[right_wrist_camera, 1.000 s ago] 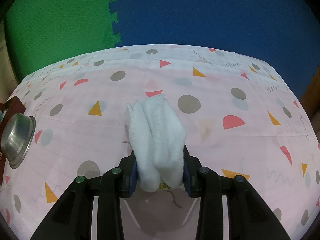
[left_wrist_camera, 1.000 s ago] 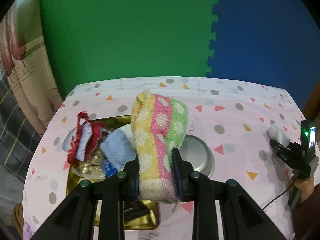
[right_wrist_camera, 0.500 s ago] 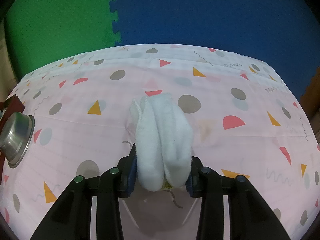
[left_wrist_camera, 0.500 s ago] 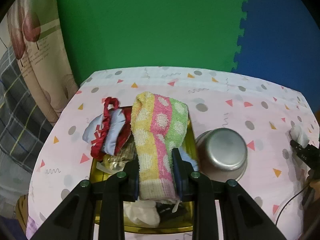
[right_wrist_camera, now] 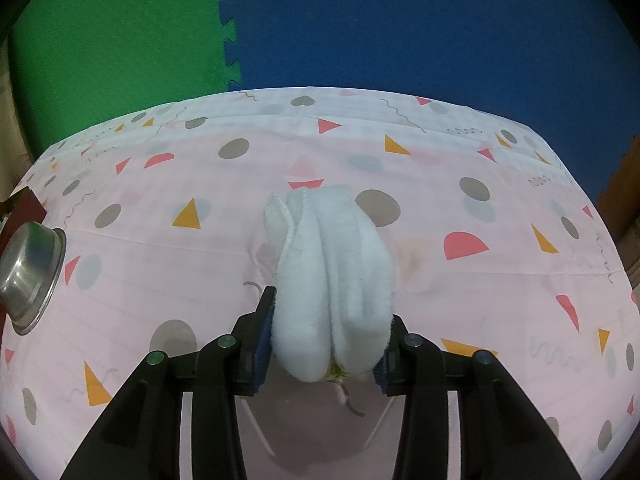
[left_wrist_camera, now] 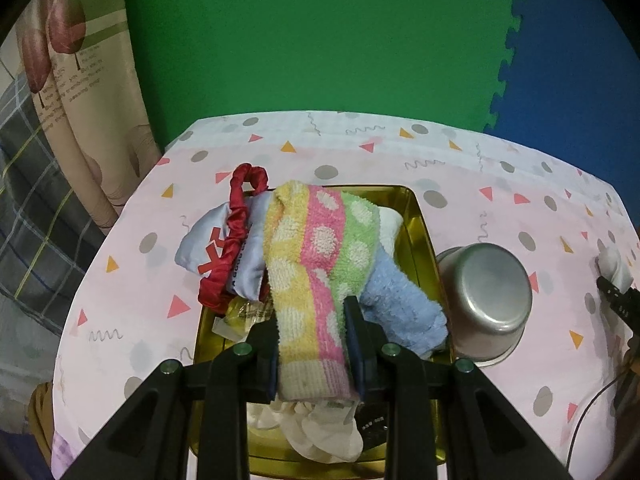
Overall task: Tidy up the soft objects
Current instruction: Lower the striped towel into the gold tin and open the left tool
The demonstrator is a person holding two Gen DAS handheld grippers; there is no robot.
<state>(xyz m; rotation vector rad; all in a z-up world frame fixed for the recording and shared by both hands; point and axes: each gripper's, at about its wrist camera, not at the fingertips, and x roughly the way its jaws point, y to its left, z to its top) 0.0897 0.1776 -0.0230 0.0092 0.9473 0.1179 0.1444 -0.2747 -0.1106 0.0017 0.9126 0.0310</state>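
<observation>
Your counter (left_wrist_camera: 500, 168) fills both views, draped in a pink cloth printed with triangles and dots, with green and blue foam mats (right_wrist_camera: 400, 20) standing behind it. Biggest container on it is the gold tray (left_wrist_camera: 418, 224), and it's packed: a pale satin pouch (left_wrist_camera: 192, 244) with a red scrunchie (left_wrist_camera: 236, 240) looped around it hangs over the tray's left rim, a light blue sock (left_wrist_camera: 404, 304) slumps against the right side, a crinkly wrapper (left_wrist_camera: 244, 312) peeks out beneath the pouch, and a white cloth (left_wrist_camera: 324, 436) lies bunched at the near end. Something dark sits beside that white cloth; you can't make out what it is.

Just right of the tray, touching its rim or very nearly, sits the steel bowl (left_wrist_camera: 484, 292), tipped on its side. The right wrist view catches that same bowl at its far left edge.

Now your left gripper (left_wrist_camera: 312, 348): jaws partly closed, pads pressing both sides of the striped sock (left_wrist_camera: 316, 264), yellow, pink and green with white dots, its toe end draped forward over the tray's contents.

Your right gripper (right_wrist_camera: 326, 340) sits well away on open cloth. Its jaws are opening, with the fluffy white sock (right_wrist_camera: 336, 272) folded between them, both pads touching its sides and its far end resting on the counter. A scrap of yellow shows under the fold.
</observation>
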